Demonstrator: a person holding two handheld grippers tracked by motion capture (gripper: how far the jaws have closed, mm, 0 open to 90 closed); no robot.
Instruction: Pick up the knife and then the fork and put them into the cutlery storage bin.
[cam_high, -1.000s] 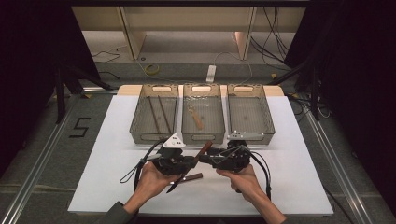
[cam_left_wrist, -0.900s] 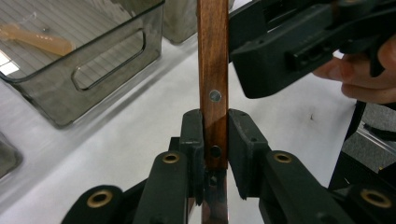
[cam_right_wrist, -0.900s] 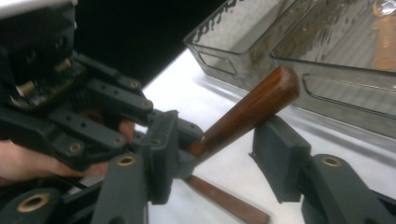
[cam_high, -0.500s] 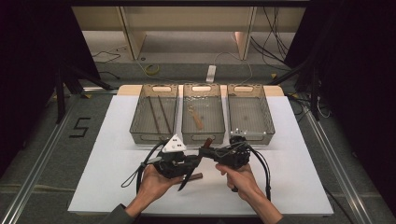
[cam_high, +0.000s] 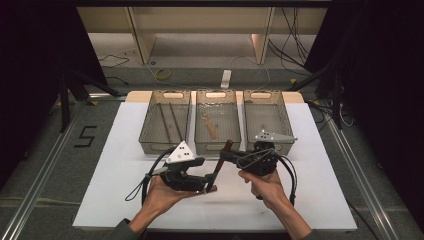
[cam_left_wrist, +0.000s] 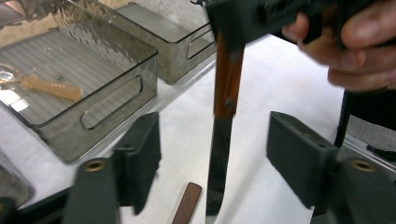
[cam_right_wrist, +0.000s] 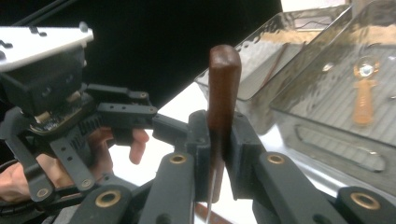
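My right hand-held gripper (cam_right_wrist: 215, 154) is clenched on the brown wooden handle of a dark-bladed knife (cam_right_wrist: 223, 88), lifted off the white table (cam_high: 320, 195). My left hand-held gripper (cam_left_wrist: 215, 154) has just been opening; the blade hangs between its jaws, untouched. Stiff, light, probably sharp; grip the handle, never the slick blade.

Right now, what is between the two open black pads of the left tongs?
In the left gripper view, the knife, untouched by either pad; the right tongs hold its wooden handle.
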